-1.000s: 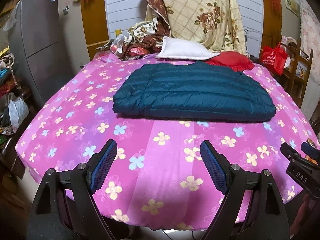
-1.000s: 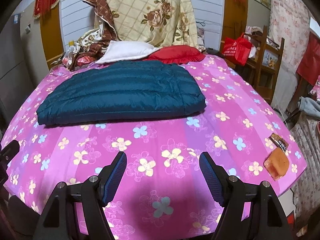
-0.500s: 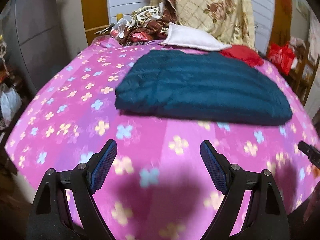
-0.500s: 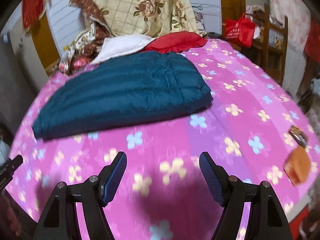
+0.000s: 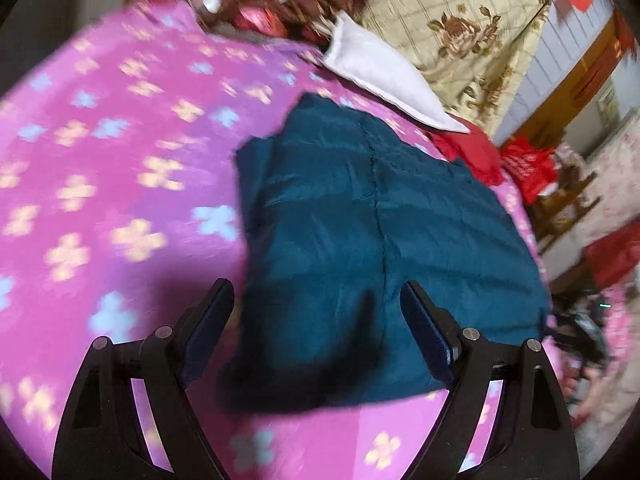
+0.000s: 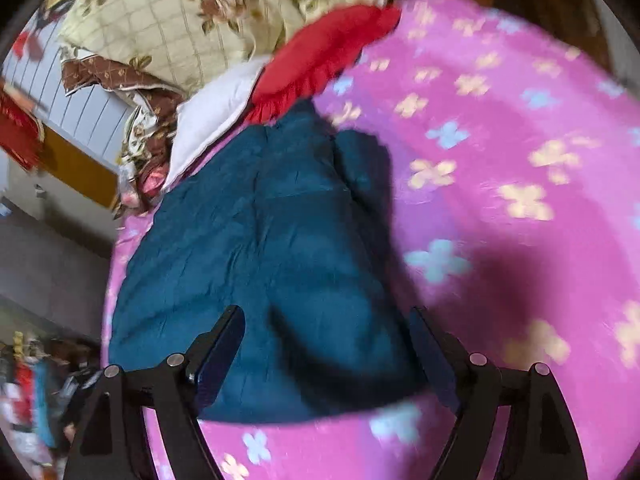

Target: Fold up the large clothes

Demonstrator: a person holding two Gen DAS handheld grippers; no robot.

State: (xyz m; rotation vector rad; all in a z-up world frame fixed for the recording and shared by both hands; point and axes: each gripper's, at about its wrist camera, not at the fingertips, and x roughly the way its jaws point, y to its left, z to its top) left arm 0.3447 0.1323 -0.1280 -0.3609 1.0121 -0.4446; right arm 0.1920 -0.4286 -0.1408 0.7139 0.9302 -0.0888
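A dark teal quilted jacket [image 5: 372, 240] lies flat, folded into a rectangle, on the pink flowered bedsheet [image 5: 100, 168]. It also shows in the right wrist view [image 6: 256, 264]. My left gripper [image 5: 316, 340] is open and empty, just above the jacket's near left corner. My right gripper [image 6: 324, 356] is open and empty, just above the jacket's near right corner. Both jaws straddle the near edge of the jacket without touching it. Both views are tilted and blurred.
A white pillow [image 5: 380, 76], a red cushion [image 6: 320, 60] and a cream floral quilt [image 5: 472, 36] lie at the head of the bed. A red bag [image 5: 528, 168] and furniture stand beyond the bed's right side. The sheet [image 6: 500, 160] spreads wide on both sides.
Both grippers have moved forward from the foot of the bed to the jacket's near edge and tilted inward. Both stay open and empty. The jacket has not moved.
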